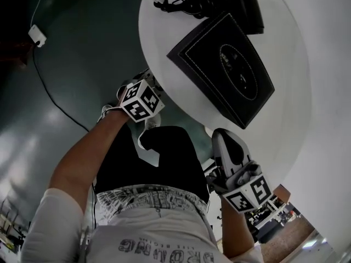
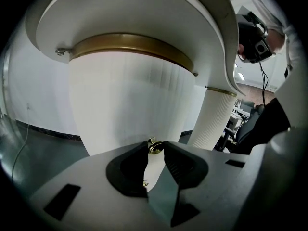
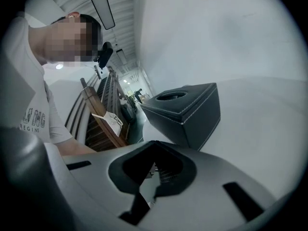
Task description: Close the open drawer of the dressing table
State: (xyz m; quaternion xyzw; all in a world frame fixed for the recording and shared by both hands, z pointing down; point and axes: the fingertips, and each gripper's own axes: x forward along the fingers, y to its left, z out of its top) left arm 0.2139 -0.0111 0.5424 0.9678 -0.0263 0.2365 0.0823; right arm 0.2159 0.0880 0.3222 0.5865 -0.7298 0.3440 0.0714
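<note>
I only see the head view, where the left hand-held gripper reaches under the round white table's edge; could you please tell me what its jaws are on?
Observer: The left hand-held gripper has its jaws closed on a small brass knob on the table's ribbed white front.
Operator: Thank you. Is the right one holding anything?
Observer: No. The right hand-held gripper has its jaws together, empty, pointing across the tabletop towards the black box.

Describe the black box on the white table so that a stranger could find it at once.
Start at the round white tabletop. Near its middle lies a square black box with pale stitching along its edges. Unlike the black cylinder and coiled cable beside it, its top has an oval opening.
</note>
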